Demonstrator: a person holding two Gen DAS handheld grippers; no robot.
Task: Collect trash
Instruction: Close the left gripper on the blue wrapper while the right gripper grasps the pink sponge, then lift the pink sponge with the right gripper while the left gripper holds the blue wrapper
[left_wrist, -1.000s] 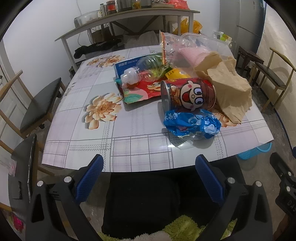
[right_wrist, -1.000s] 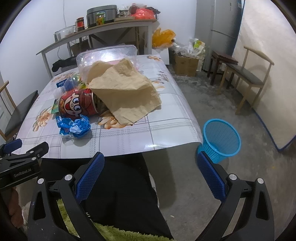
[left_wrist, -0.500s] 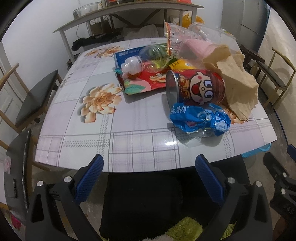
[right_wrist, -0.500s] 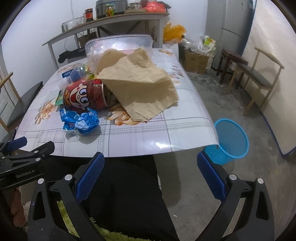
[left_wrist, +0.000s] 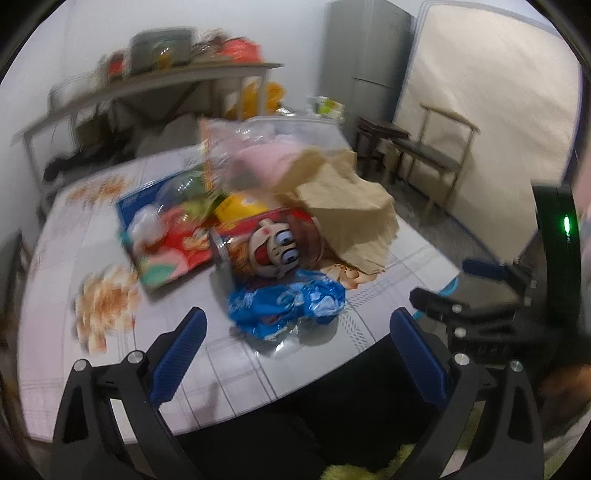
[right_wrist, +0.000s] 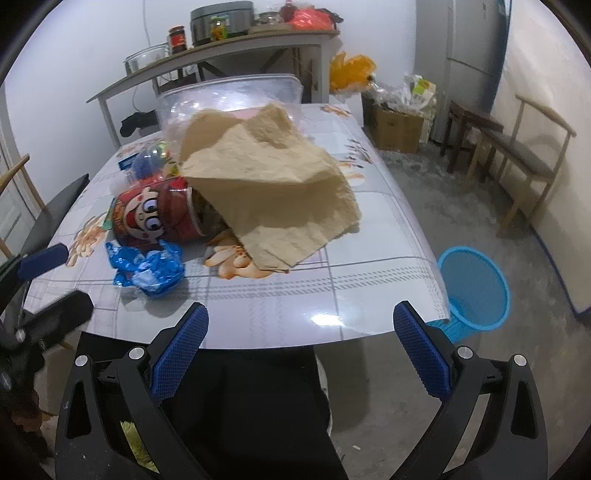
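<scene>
A heap of trash lies on the floral table (right_wrist: 288, 295). A crumpled blue wrapper (left_wrist: 288, 302) (right_wrist: 147, 267) sits nearest the front edge. Behind it a red cartoon can (left_wrist: 266, 247) (right_wrist: 155, 214) lies on its side. A brown paper bag (left_wrist: 347, 210) (right_wrist: 273, 188) drapes over the can's right end. A clear bottle (left_wrist: 147, 221) and a red snack packet (left_wrist: 170, 254) lie to the left. My left gripper (left_wrist: 295, 336) is open just short of the blue wrapper. My right gripper (right_wrist: 301, 332) is open over the table's front edge, holding nothing.
A blue mesh waste basket (right_wrist: 474, 291) stands on the floor beyond the table's right corner. A clear plastic box (right_wrist: 229, 99) sits behind the bag. Wooden chairs (right_wrist: 517, 162) line the right wall. A cluttered shelf (right_wrist: 221, 55) runs along the back.
Both grippers have moved forward toward the table. The left view has swung right and is blurred, with the blue wrapper now close between its fingers. The trash has not moved.
</scene>
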